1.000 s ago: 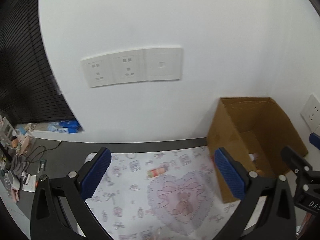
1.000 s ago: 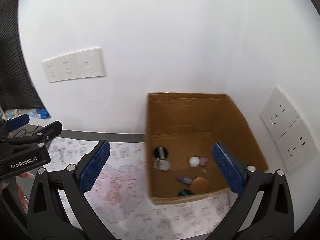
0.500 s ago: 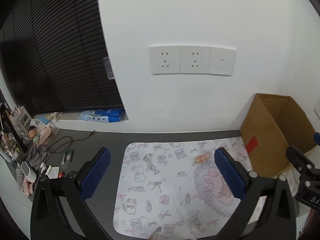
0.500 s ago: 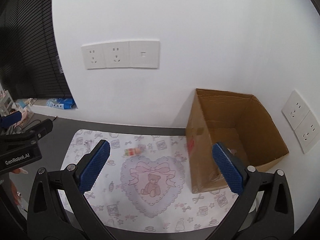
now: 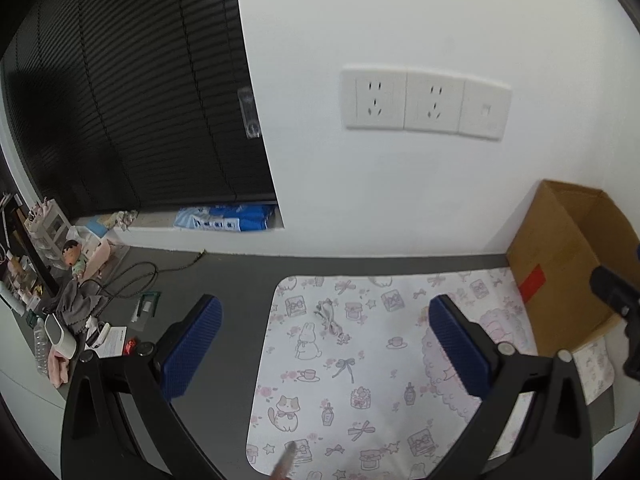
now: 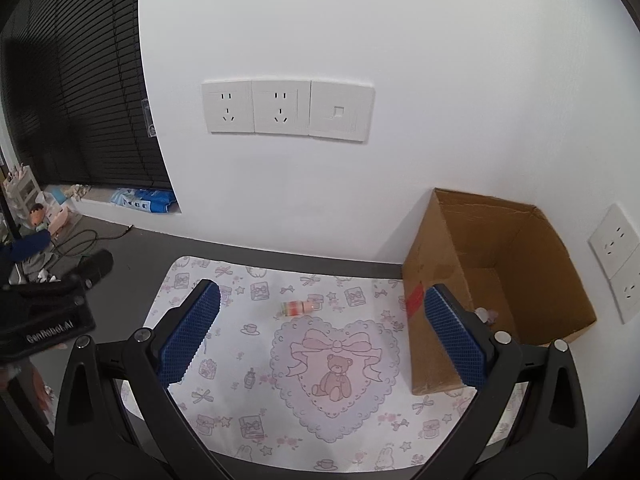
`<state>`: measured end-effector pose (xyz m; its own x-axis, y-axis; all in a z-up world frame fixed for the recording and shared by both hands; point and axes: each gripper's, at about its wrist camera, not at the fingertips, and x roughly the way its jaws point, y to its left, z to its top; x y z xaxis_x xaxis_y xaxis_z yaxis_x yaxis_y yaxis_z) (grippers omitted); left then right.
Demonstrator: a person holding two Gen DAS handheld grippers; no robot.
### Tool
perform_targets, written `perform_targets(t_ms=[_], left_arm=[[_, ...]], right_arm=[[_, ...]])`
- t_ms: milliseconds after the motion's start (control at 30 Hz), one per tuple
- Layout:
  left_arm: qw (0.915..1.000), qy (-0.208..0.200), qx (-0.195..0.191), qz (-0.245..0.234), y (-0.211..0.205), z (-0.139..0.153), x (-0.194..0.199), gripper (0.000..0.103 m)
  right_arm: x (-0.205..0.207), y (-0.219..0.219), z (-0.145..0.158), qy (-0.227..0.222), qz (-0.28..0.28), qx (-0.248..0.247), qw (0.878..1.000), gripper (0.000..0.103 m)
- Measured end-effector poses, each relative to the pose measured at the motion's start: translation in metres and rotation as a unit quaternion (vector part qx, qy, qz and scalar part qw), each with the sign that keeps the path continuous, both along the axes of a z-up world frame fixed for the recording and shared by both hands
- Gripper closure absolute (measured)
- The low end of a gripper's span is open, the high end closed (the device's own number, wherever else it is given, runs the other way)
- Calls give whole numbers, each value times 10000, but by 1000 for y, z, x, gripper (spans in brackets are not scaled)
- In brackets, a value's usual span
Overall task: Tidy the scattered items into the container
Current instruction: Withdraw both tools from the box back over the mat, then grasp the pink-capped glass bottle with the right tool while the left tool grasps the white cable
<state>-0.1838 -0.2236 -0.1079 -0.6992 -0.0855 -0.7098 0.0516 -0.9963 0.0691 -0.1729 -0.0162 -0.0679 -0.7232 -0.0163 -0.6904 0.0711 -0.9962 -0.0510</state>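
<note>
Matt brown cardboard box — beside it a smooth printed mat on a matt dark table.

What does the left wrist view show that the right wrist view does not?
Only the left wrist view shows the small pale cord lying on the mat and a pointed tip at the bottom edge. Only the right wrist view shows the little pink bottle on its side above the heart print, and small things on the box floor. Both show the patterned mat, the cardboard box, the wall sockets, the dark blinds, and open, empty claws.
</note>
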Motion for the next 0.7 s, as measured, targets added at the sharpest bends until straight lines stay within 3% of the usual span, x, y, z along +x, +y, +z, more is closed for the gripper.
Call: perform_targets(t_ms=[333, 500, 700], left_arm=[[9993, -351, -124, -65, 7, -68, -36, 0], [9987, -481, -120, -76, 5, -117, -63, 0], [9972, -750, -67, 11, 1, -176, -96, 0]], right_arm=[[-40, -6, -68, -540, 91, -80, 9985, 0], [-66, -3, -115, -579, 110, -91, 9982, 0], [-98, -9, -180, -923, 163, 71, 9956, 0]])
